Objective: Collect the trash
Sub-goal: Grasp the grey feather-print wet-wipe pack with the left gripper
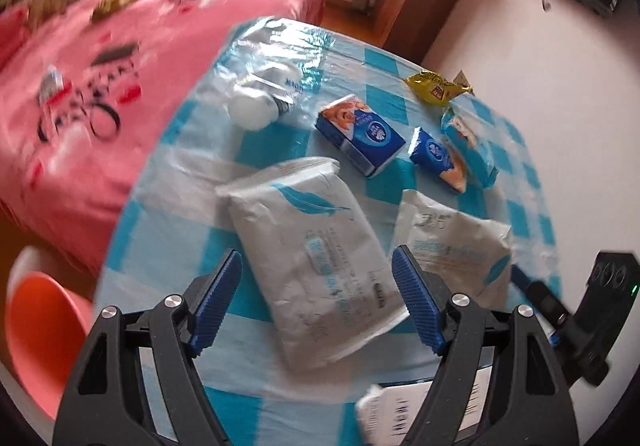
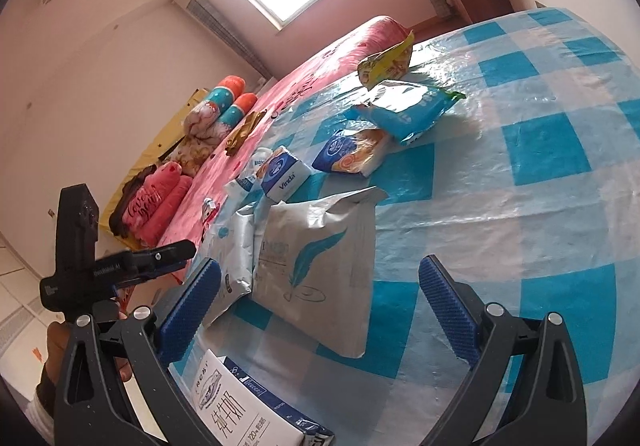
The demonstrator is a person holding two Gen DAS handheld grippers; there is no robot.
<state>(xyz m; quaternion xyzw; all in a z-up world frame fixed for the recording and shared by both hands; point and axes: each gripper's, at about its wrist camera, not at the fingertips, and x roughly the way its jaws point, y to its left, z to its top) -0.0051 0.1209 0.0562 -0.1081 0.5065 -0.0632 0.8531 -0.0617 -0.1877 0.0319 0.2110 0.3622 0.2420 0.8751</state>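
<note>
Table: round top under a blue-and-white checked plastic cloth [image 1: 168,230], wrappers scattered all over it, pink bed [image 1: 80,93] right behind.
Left gripper [image 1: 318,286]: claw standing apart, nothing between the blue pads, hanging over the near part of the table with a big white wipes pack [image 1: 316,258] showing through the gap. View is a bit smeared.
Right gripper [image 2: 320,310]: claw apart too, empty, low over the near edge; a second white pack with a teal feather print [image 2: 320,266] sits just past its tips.
The two white packs: side by side near the middle, just about touching in the right wrist view.
Blue tissue box [image 1: 360,133]: far side of the white packs, lying flat.
Small blue tissue packet [image 1: 436,161]: just right of the box, with a torn blue-and-white wrapper [image 1: 472,141] beside it.
Yellow snack bag [image 1: 440,85]: far right edge, crumpled, well apart from both claws.
Milk carton [image 2: 248,406]: at the near edge, lying flat close under the right gripper's left finger.
Orange bin [image 1: 44,346]: down on the left, off the table, beside the bed.
Far left of table: something white and plastic, too blurred to name.
</note>
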